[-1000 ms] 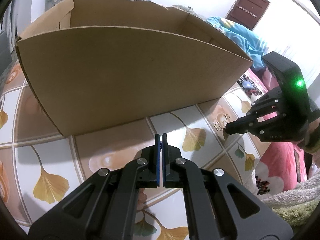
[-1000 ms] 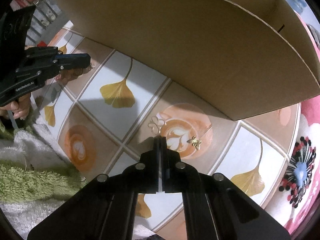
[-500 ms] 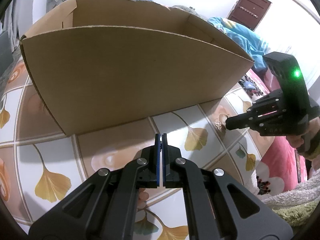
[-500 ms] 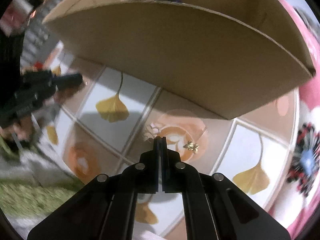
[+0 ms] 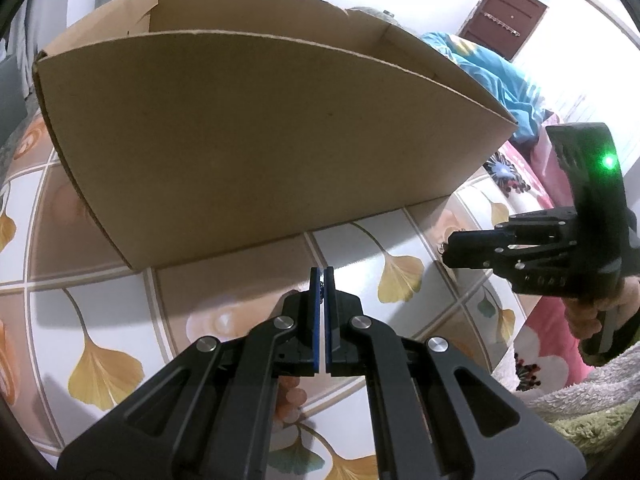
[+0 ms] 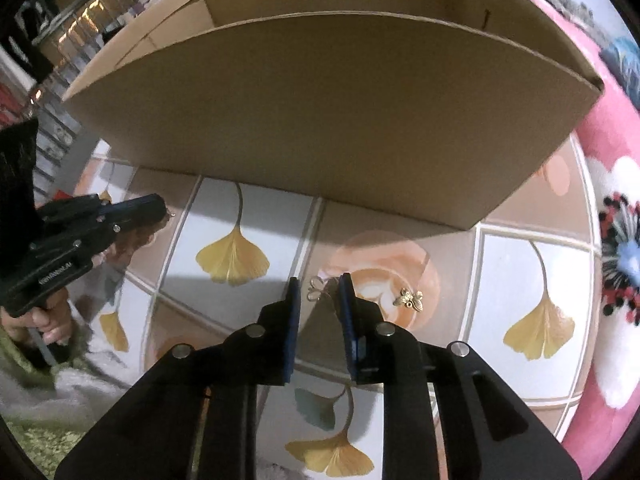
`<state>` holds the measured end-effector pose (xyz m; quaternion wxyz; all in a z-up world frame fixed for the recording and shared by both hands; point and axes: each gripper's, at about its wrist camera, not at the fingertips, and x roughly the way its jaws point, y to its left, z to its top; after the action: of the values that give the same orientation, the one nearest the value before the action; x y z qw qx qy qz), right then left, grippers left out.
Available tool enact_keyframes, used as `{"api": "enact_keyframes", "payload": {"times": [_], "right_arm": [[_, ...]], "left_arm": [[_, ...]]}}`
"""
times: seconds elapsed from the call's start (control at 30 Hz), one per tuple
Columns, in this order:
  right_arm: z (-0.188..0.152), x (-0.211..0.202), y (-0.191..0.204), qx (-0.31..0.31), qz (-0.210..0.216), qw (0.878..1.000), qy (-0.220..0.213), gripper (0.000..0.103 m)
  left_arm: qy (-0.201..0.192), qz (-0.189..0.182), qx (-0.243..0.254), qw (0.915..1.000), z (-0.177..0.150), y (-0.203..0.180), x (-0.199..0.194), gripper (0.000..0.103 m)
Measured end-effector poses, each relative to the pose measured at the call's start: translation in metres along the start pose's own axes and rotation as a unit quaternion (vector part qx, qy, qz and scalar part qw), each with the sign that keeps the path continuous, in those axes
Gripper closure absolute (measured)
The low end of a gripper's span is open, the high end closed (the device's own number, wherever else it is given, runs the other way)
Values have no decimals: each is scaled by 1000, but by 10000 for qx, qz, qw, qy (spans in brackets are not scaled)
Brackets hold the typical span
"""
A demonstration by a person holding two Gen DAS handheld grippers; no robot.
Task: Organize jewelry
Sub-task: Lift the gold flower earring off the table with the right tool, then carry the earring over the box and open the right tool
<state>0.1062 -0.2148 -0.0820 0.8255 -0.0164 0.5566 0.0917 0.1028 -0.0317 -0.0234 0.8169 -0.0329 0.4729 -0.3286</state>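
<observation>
A brown cardboard box [image 5: 260,140] stands on the ginkgo-patterned cloth; it also shows in the right wrist view [image 6: 340,112]. My left gripper [image 5: 323,276] is shut on a small dark piece of jewelry, just in front of the box; in the right wrist view [image 6: 162,210] a small hook pokes from its tip. My right gripper [image 6: 319,294] is open around a thin silver clover-shaped earring [image 6: 316,289] lying on the cloth. A gold bee charm [image 6: 409,299] lies just right of it. The right gripper also shows in the left wrist view [image 5: 450,248].
The patterned cloth [image 6: 240,256] covers the surface. A pink flowered fabric [image 6: 616,240] lies to the right, and a green and white fuzzy towel [image 5: 592,420] at the near edge. A door [image 5: 506,16] and blue bedding [image 5: 492,72] are behind.
My right gripper has opened; its jaws now stand either side of the silver earring. It also lifted slightly and moved right in the left wrist view. My left gripper stayed shut.
</observation>
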Motion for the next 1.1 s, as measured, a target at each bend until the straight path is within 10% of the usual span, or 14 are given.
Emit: {"api": "enact_keyframes", "payload": {"times": [1.1], "right_arm": [[2,-23,-1,-8,-35,9998,-216,90]], "left_arm": [[-196,-5,100,9998,-2,-4,-19,102]]}}
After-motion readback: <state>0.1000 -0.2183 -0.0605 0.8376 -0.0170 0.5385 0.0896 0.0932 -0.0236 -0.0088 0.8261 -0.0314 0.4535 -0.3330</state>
